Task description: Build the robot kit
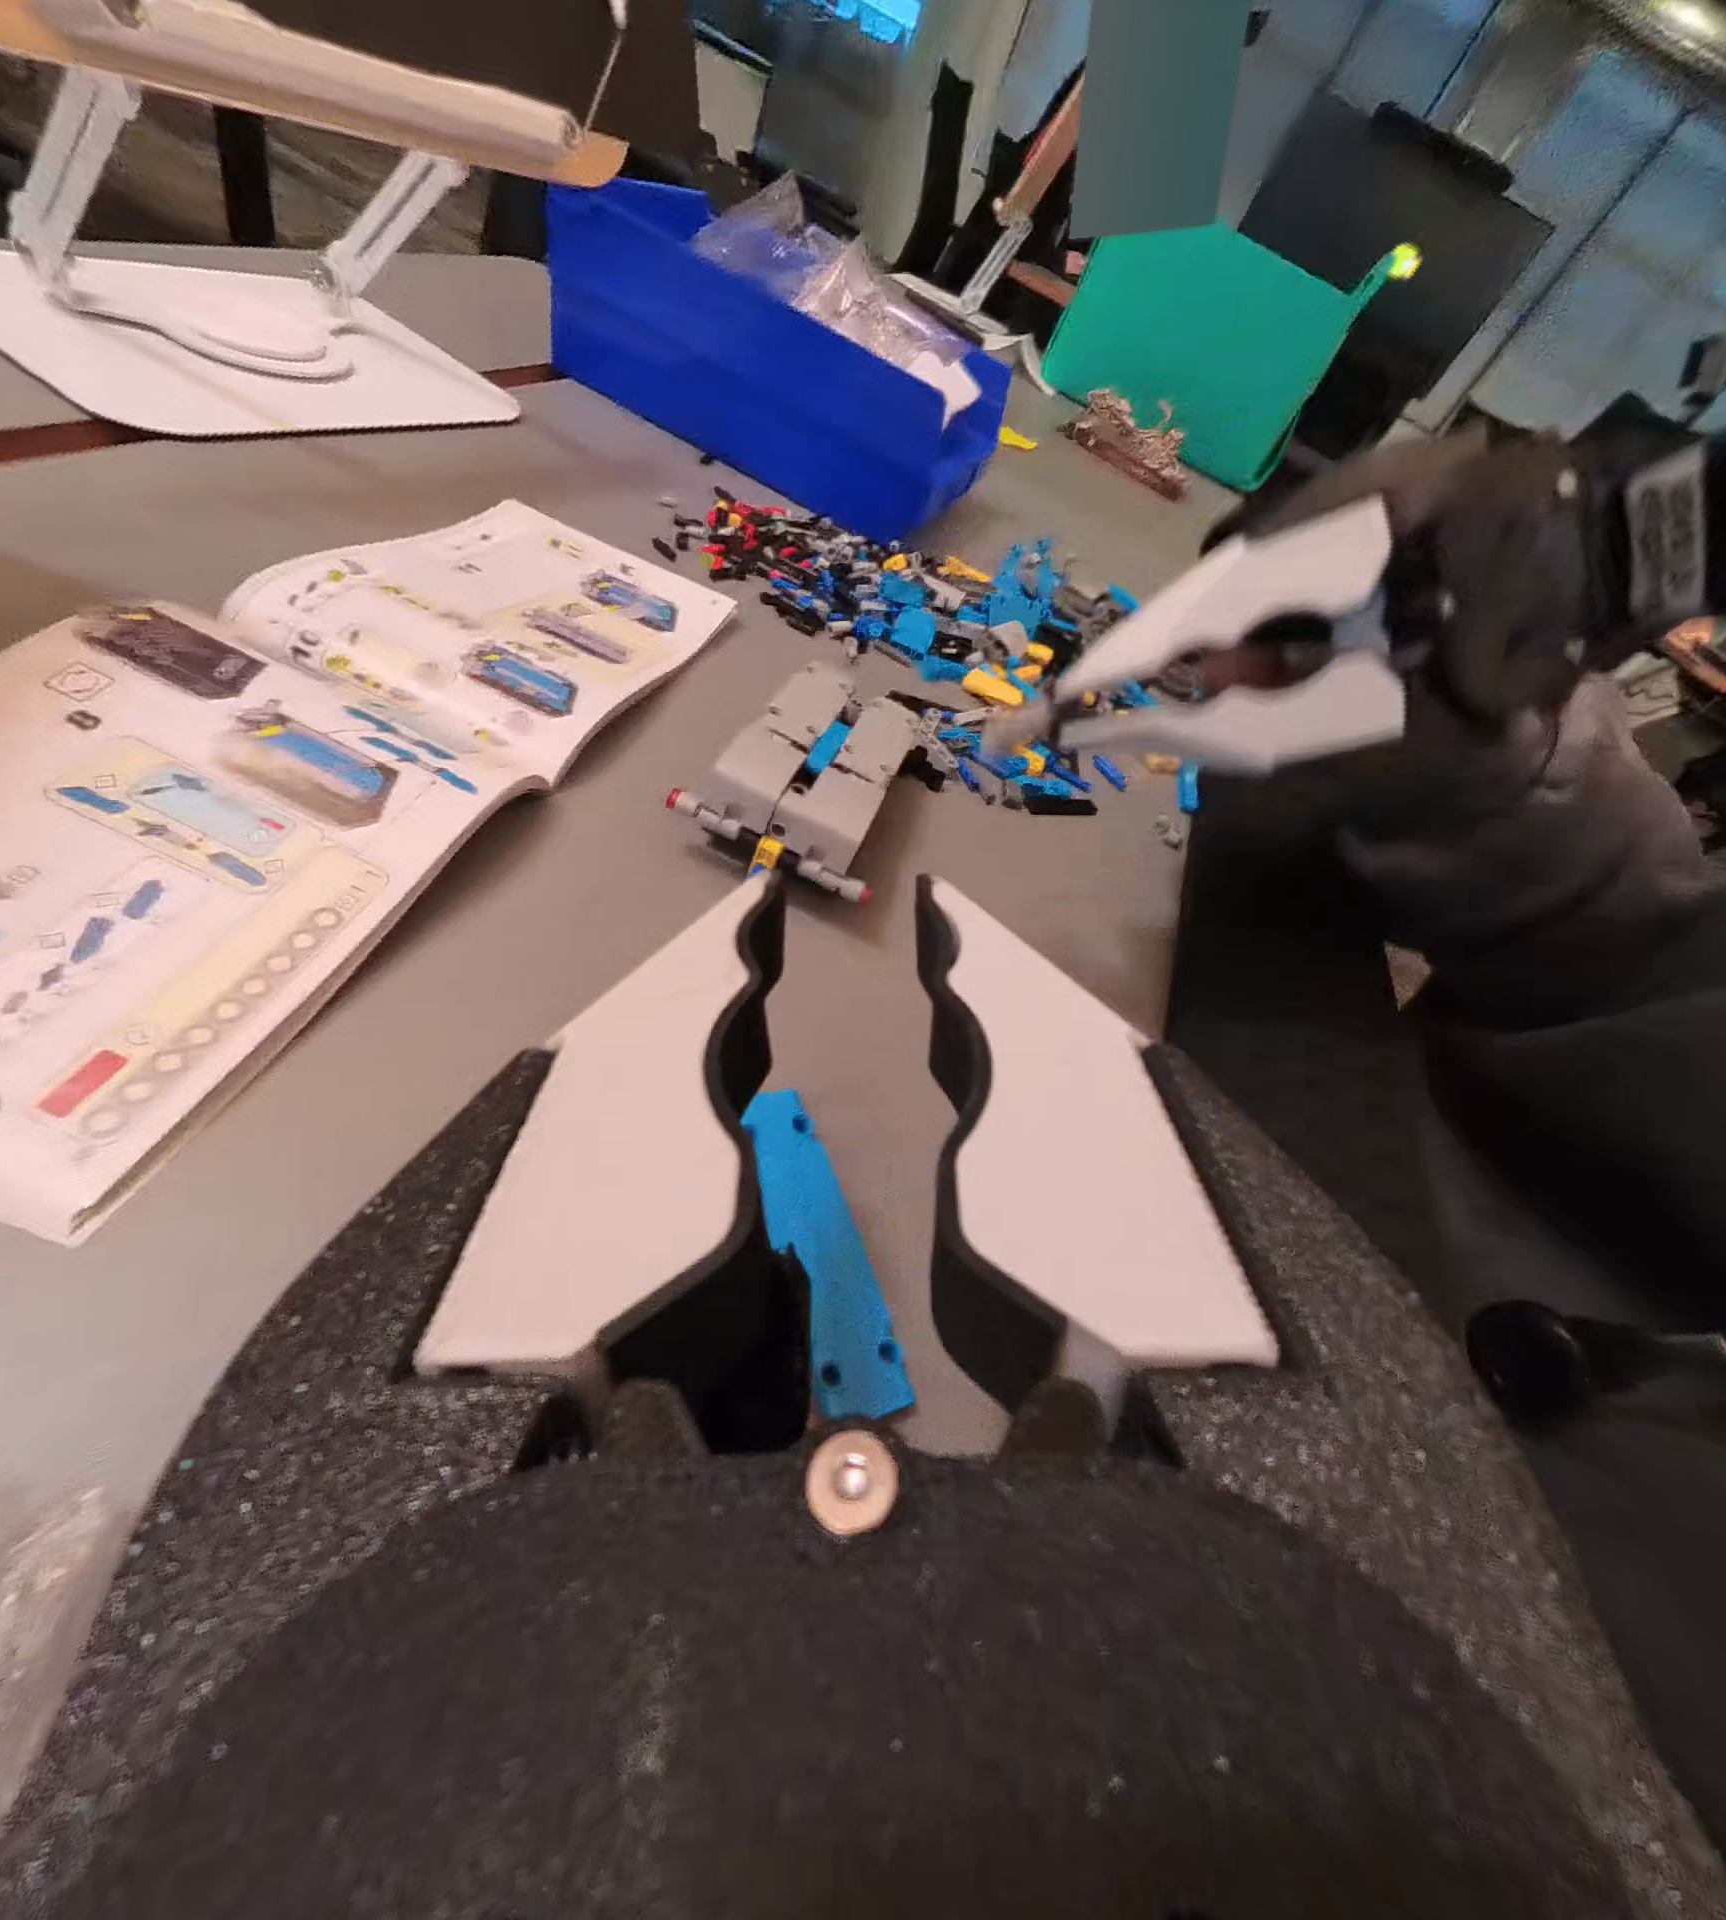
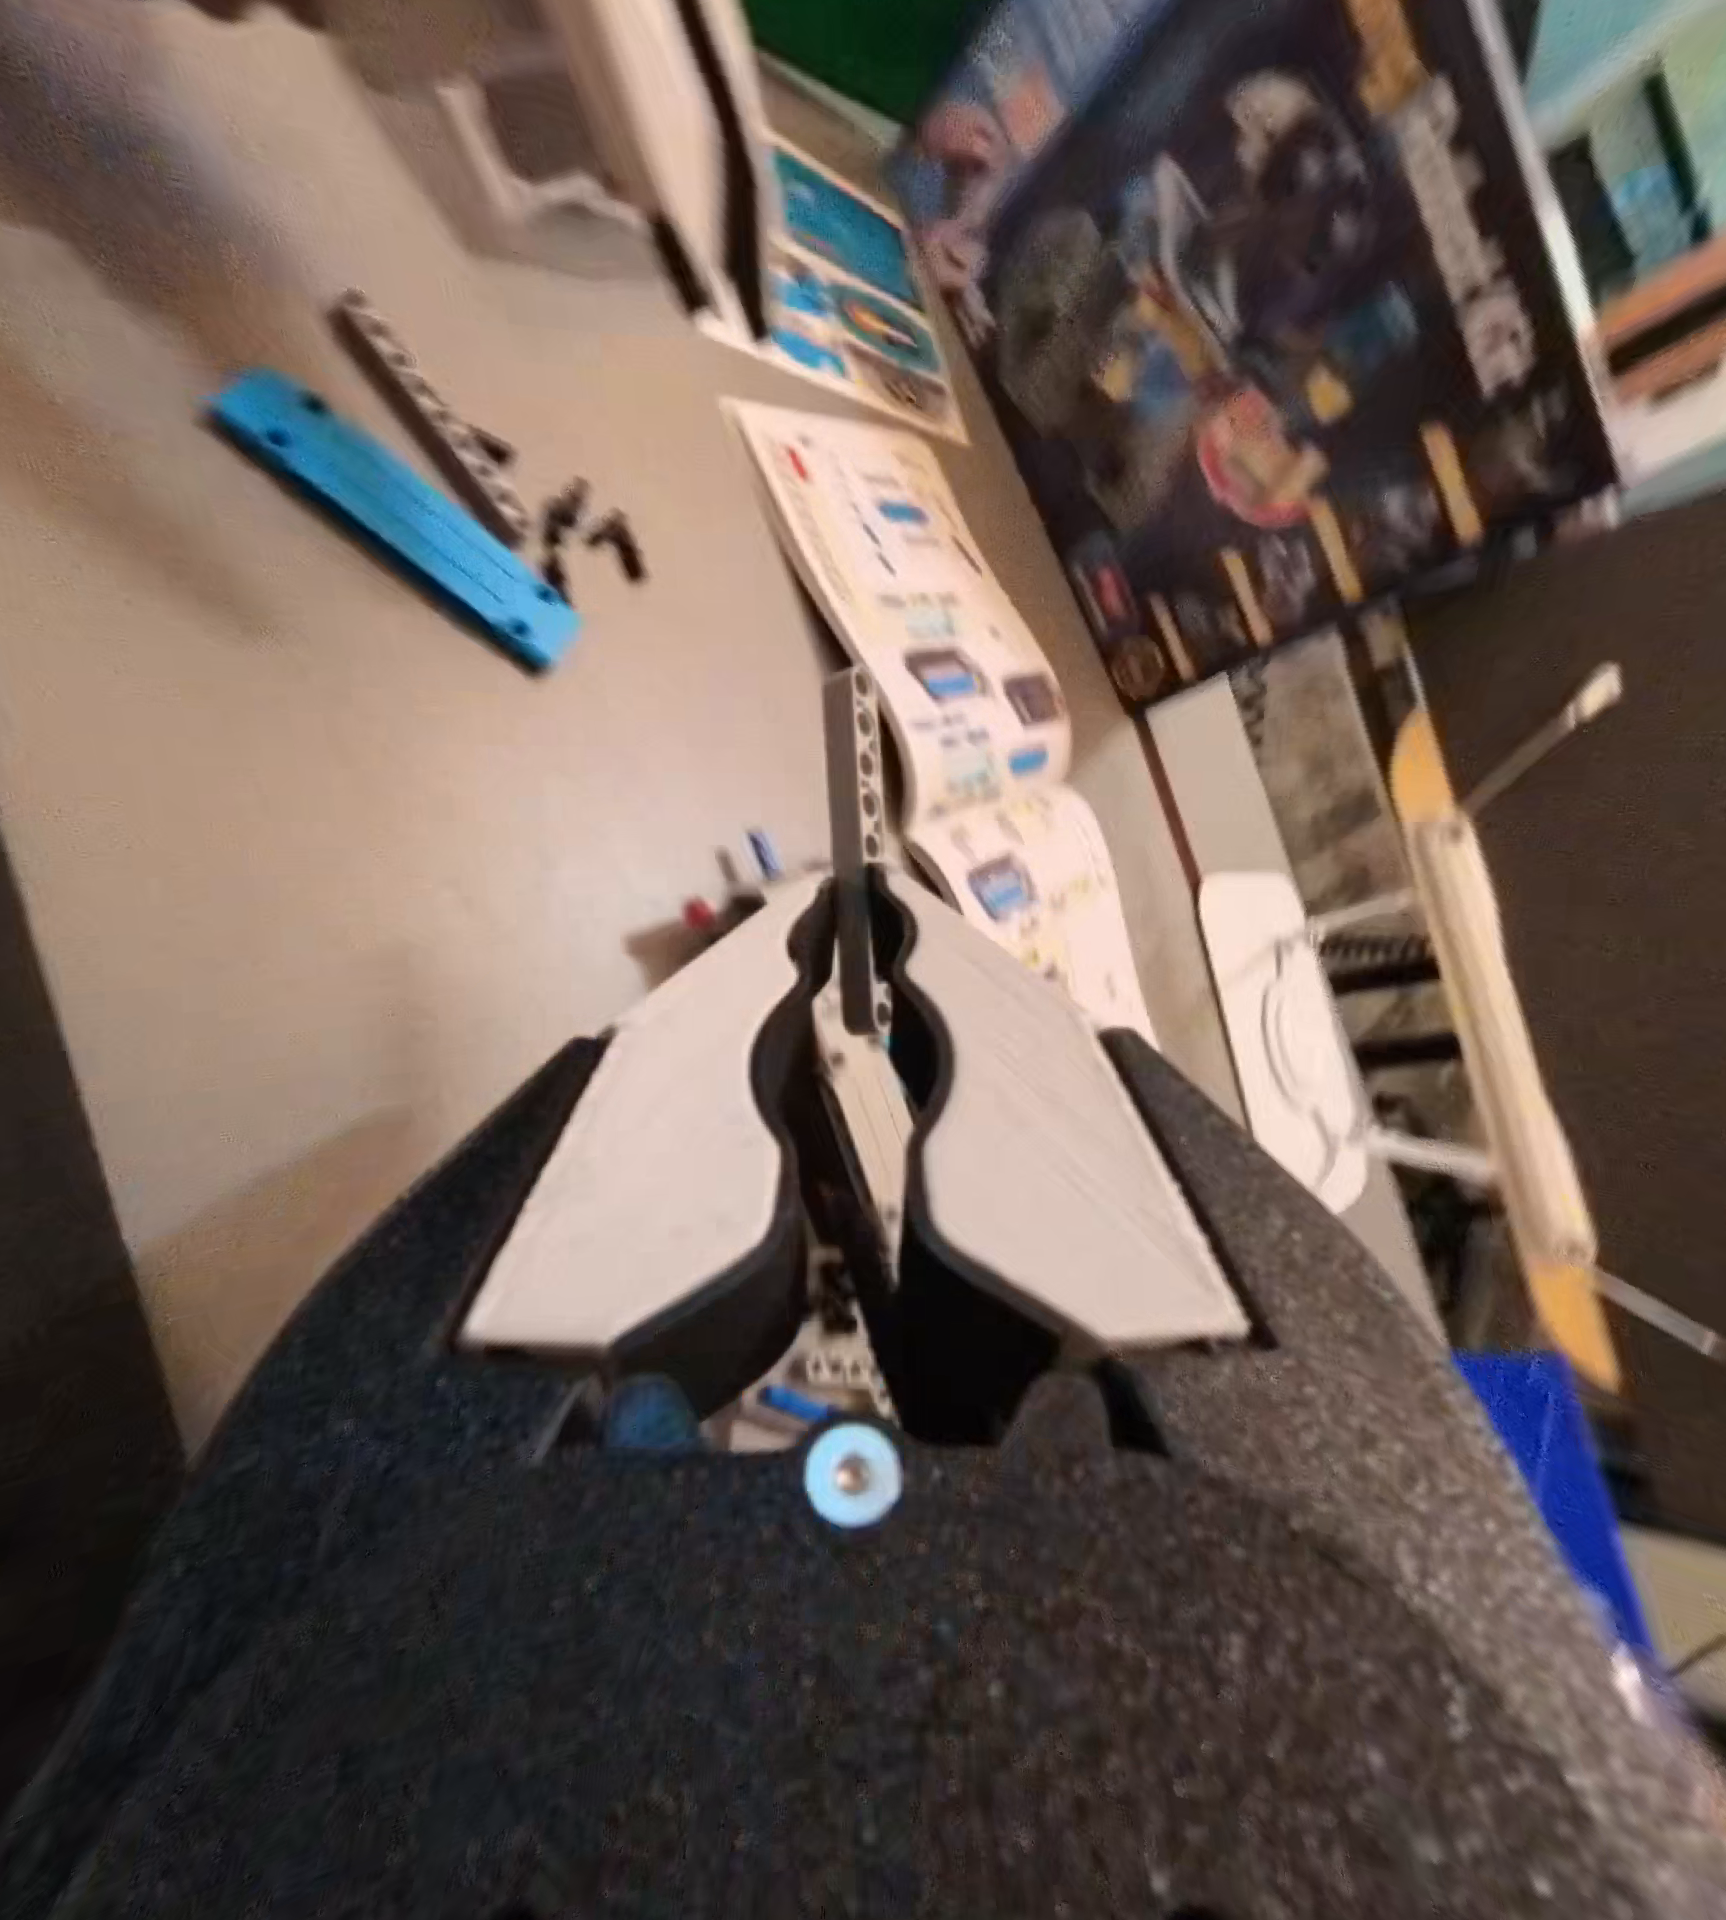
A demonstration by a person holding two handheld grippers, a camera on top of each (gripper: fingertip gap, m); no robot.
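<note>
Grey perforated beam (image 2: 857, 831), gripped at its lower end between the closed tips of the right tongs (image 2: 851, 888), stands upright above the grey tabletop (image 2: 319, 831). Left tongs (image 1: 846, 883) hang parted and empty; a blue panel piece (image 1: 823, 1257) lies on the tabletop between their fingers, contact not discernible. Ahead of them sits a grey partial assembly (image 1: 807, 774), with a heap of loose small parts (image 1: 942, 623) beyond it near the tabletop's right edge. An open instruction booklet (image 1: 246, 790) lies to the left, a blue bin (image 1: 755, 353) toward the far edge.
</note>
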